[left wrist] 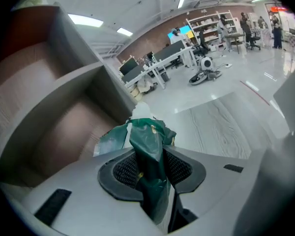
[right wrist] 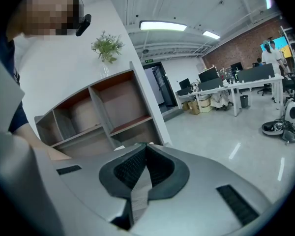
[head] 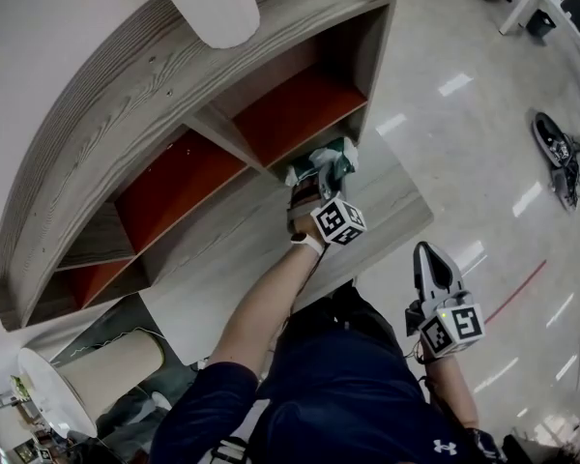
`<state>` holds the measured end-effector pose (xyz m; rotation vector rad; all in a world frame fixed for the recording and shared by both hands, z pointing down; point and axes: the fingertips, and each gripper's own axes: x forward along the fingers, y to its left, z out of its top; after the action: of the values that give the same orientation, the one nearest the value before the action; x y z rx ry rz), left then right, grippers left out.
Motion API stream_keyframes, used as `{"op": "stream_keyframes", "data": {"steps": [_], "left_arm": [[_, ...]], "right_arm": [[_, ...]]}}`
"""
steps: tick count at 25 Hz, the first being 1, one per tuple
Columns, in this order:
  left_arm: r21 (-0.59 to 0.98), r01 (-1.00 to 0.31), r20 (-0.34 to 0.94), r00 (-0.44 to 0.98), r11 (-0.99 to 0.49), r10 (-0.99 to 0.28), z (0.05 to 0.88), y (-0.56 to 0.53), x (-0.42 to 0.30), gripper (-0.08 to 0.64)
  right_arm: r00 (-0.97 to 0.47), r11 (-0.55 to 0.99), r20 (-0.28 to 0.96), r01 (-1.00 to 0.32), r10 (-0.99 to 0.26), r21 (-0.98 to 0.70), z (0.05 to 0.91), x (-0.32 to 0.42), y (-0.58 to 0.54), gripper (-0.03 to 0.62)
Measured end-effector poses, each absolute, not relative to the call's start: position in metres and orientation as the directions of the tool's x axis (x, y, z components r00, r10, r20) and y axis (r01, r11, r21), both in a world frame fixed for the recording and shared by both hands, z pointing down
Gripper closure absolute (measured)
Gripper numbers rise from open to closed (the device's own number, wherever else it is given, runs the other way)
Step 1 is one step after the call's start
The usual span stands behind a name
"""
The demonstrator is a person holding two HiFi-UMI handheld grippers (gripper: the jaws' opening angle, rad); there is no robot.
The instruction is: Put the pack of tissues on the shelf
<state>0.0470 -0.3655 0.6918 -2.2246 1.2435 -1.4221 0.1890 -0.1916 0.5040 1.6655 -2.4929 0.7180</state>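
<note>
View steeply down from the person's head: the task is partway along. The pack of tissues (head: 331, 160), a crumpled green plastic pack, is up at the wooden shelf (head: 97, 133) but not yet set down or let go. It hangs at the mouth of the right-hand compartment (head: 300, 109), the one with a red back, above the shelf's projecting lower board (head: 396, 211). Whether it touches any surface cannot be told. By my judgement, what is left is to move it in, rest it on a board and release it. The left gripper (head: 317, 188) has its fingers (left wrist: 122, 172) partly closed and clamped on the pack, with the wrapper bunched between the ribbed pads. The right gripper (head: 427, 255) hangs low beside the person's body, well apart from the shelf, its fingers (right wrist: 130, 168) closed tip to tip on nothing.
</note>
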Motion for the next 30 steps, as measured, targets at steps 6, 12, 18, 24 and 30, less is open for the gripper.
{"op": "stream_keyframes", "data": {"steps": [6, 12, 18, 24, 30], "left_arm": [[-0.593, -0.552, 0.675, 0.054, -0.585, -0.736, 0.721, -0.405, 0.037, 0.425], [-0.604, -0.564, 0.7, -0.039, -0.563, -0.713, 0.742, -0.43, 0.018, 0.425], [-0.613, -0.547, 0.715, -0.078, -0.569, -0.695, 0.76, -0.441, 0.008, 0.417], [-0.546, -0.585, 0.762, -0.048, -0.6, -0.646, 0.765, -0.439, 0.008, 0.371], [-0.549, -0.606, 0.721, 0.007, -0.576, -0.693, 0.734, -0.436, 0.016, 0.284]], "right_arm": [[-0.378, 0.271, 0.336, -0.907, -0.863, -0.323, 0.508, 0.202, -0.186, 0.581], [-0.335, 0.236, 0.353, -0.926, -0.873, -0.296, 0.505, 0.217, -0.179, 0.581], [-0.314, 0.21, 0.368, -0.932, -0.875, -0.296, 0.51, 0.226, -0.173, 0.581], [-0.323, 0.214, 0.369, -0.928, -0.871, -0.306, 0.511, 0.224, -0.171, 0.581], [-0.352, 0.248, 0.336, -0.916, -0.873, -0.317, 0.506, 0.211, -0.178, 0.581]]}}
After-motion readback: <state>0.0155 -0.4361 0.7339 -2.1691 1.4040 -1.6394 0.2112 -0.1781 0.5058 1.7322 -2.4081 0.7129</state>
